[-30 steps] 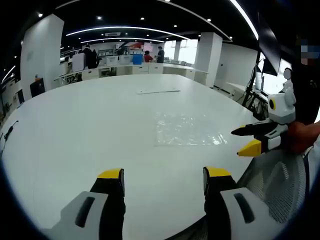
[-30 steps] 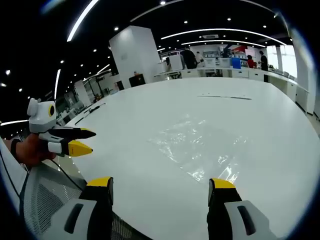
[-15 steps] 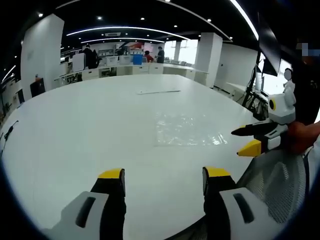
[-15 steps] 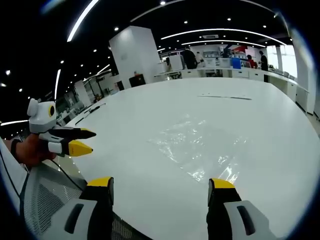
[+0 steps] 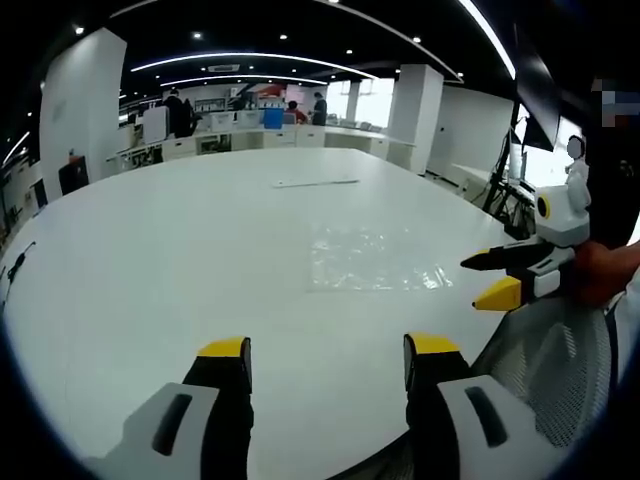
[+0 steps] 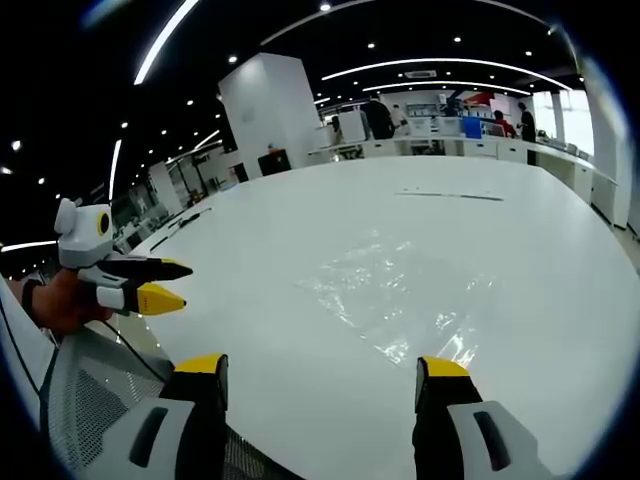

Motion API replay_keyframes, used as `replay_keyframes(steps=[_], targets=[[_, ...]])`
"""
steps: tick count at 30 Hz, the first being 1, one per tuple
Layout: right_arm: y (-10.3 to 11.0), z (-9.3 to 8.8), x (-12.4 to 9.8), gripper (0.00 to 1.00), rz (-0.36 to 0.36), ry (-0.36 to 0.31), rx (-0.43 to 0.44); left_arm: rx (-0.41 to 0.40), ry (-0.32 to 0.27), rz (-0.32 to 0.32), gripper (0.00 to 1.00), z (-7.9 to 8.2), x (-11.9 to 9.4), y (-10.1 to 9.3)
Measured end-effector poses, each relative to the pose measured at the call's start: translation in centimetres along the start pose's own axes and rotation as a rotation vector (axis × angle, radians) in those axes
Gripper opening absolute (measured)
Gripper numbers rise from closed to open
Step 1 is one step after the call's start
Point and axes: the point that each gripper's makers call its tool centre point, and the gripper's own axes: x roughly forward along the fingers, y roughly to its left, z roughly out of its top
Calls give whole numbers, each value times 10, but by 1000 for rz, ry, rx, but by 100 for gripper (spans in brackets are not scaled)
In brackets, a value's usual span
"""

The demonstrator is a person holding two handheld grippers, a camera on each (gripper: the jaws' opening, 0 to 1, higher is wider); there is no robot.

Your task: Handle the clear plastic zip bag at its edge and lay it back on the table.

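Observation:
The clear plastic zip bag [image 5: 375, 262] lies flat on the white table [image 5: 200, 230], right of the middle, and reappears as a glinting sheet [image 6: 400, 290] in the right gripper view. My left gripper [image 5: 325, 350] hovers open above the near table edge, well short of the bag, and is seen from the side [image 6: 172, 283] in the right gripper view, held by a hand. My right gripper [image 6: 322, 368] is open too, nothing between its jaws, the bag just beyond them. It comes in from the right [image 5: 482, 279] in the left gripper view, beside the bag's right edge.
A thin long strip [image 5: 318, 183] lies farther back on the table. A mesh chair back [image 5: 550, 350] sits at the near edge under the right gripper. Desks, pillars and several people stand far behind. A cable [image 5: 15, 265] lies at the table's left rim.

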Motion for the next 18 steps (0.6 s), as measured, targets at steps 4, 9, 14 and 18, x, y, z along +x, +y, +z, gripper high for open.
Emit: replay_keyframes(steps=[4,9,14,18], targets=[[2,0,0,76,4,3,2,-1,0,-1,60,-1,1,1],[4,1,0,75,12,3,7,1,2,-1,60,0,0,-1],[6,-1,0,74,17,12,-5,0,1,1,60,0,-1,-1],[5,-3,2,74,24,17,-9,2,2,2,60,-2,1,1]])
